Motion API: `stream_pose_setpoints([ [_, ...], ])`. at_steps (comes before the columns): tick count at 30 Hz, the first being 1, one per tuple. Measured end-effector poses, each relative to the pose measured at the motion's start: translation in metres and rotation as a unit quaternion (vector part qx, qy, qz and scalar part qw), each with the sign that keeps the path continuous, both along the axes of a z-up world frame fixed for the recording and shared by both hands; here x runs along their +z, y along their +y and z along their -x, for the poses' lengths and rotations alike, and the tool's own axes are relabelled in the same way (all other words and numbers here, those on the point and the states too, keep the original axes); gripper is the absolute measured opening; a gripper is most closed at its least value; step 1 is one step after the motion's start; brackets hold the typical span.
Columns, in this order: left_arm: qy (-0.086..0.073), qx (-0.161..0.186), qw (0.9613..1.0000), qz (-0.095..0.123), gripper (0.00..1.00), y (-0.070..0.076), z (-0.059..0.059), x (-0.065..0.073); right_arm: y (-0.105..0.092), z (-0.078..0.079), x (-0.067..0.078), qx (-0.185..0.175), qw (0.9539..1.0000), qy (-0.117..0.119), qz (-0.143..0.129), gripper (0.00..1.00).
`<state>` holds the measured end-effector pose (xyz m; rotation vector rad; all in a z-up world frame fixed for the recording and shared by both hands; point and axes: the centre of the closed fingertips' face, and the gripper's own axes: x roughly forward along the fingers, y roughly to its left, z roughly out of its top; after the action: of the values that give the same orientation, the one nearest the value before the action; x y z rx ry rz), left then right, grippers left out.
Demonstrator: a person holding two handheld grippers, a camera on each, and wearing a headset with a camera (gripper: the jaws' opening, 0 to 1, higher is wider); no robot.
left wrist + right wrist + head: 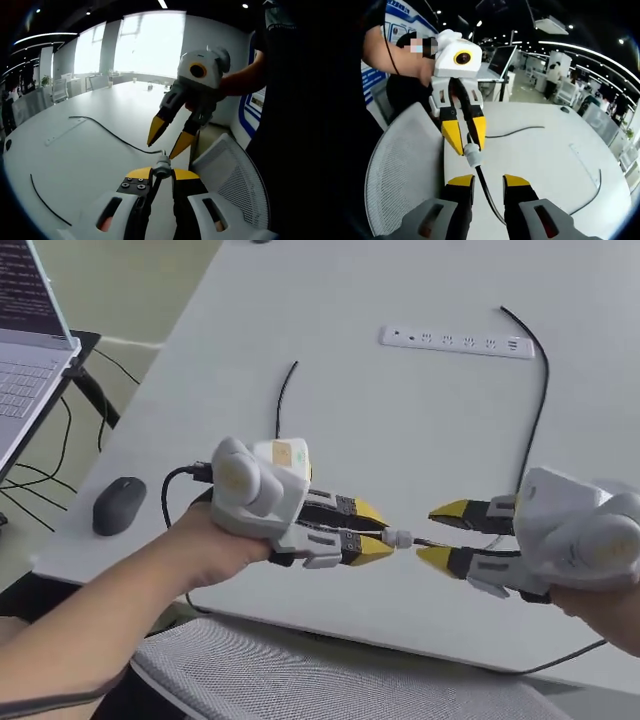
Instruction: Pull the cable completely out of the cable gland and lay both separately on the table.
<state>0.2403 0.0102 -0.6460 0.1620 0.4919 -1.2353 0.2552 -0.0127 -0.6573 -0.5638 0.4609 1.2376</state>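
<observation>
Above the near edge of the white table (pixel 300 320), the left yellow-tipped gripper (pixel 386 529) pinches the small grey plastic cable gland (pixel 397 538), while the right yellow-tipped gripper (pixel 426 534) gapes wide astride the thin black cable (pixel 484 185).

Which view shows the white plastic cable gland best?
Right gripper view: the white plastic cable gland is unobstructed at the left gripper's tips, black cable exiting. Left gripper view half hides it between jaws; head view shows it tiny.
</observation>
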Motion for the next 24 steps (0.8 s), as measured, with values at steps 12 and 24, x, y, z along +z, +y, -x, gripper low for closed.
stream_pose_setpoints([
  [12,0.012,-0.001,0.9998,0.015,0.15,-0.0060,-0.0069,0.0036,0.0042,0.0030,-0.0014,-0.006,0.9978,-0.064,0.016,0.02],
  [24,0.016,-0.016,0.9997,0.006,0.15,-0.0098,-0.0056,-0.0034,0.0062,0.0049,-0.0070,-0.036,0.9908,-0.121,0.048,0.01],
])
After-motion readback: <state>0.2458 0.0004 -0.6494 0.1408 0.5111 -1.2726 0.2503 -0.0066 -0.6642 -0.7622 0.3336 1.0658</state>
